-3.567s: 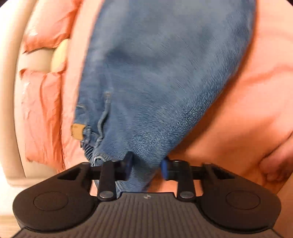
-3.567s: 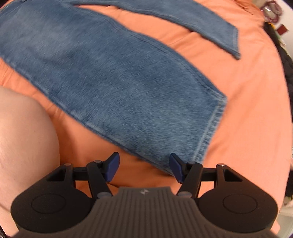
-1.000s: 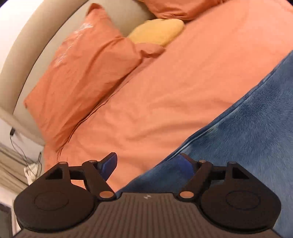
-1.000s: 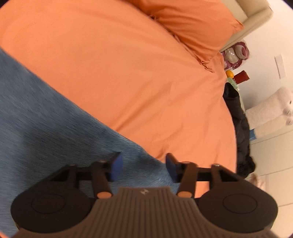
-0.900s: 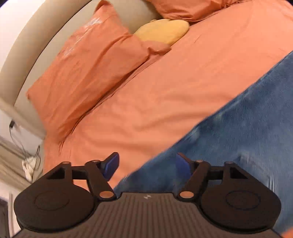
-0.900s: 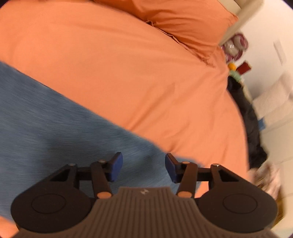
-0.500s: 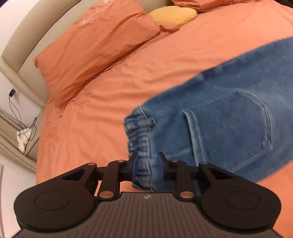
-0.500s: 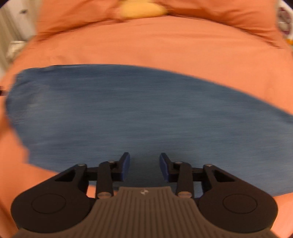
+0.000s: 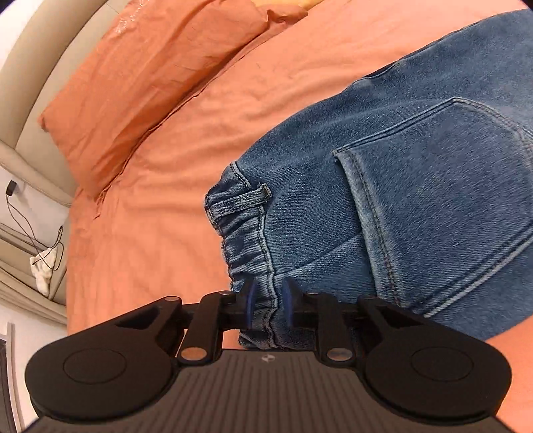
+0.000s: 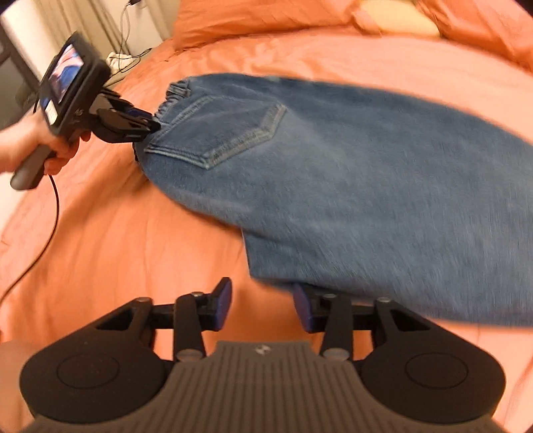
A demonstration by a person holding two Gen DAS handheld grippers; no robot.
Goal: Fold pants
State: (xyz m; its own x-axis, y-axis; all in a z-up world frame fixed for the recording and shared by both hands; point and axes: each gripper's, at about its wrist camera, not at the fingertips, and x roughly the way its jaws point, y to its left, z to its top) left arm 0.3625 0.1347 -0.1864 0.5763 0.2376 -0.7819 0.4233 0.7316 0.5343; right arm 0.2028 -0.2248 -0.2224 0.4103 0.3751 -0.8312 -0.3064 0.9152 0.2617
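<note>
Blue denim pants (image 9: 416, 186) lie on the orange bed sheet (image 9: 160, 186), back pocket (image 9: 443, 173) up. My left gripper (image 9: 268, 306) is shut on the gathered waistband (image 9: 253, 263). In the right wrist view the pants (image 10: 349, 173) spread across the bed, and the left gripper (image 10: 155, 126) shows at their waistband on the left, held by a hand. My right gripper (image 10: 261, 308) is open and empty just in front of the pants' near edge; its right finger (image 10: 304, 309) sits under that edge.
Orange pillows (image 9: 150, 76) lean on the beige headboard (image 9: 40, 60) at the far side. A yellow cushion (image 10: 396, 16) lies between pillows. A cable (image 10: 43, 239) trails from the left gripper over the sheet. Cords and a white cloth (image 9: 43, 263) lie beside the bed.
My left gripper has closed on the waistband and pulled nearer to it. My right gripper has drawn back to the pants' near edge and opened wider.
</note>
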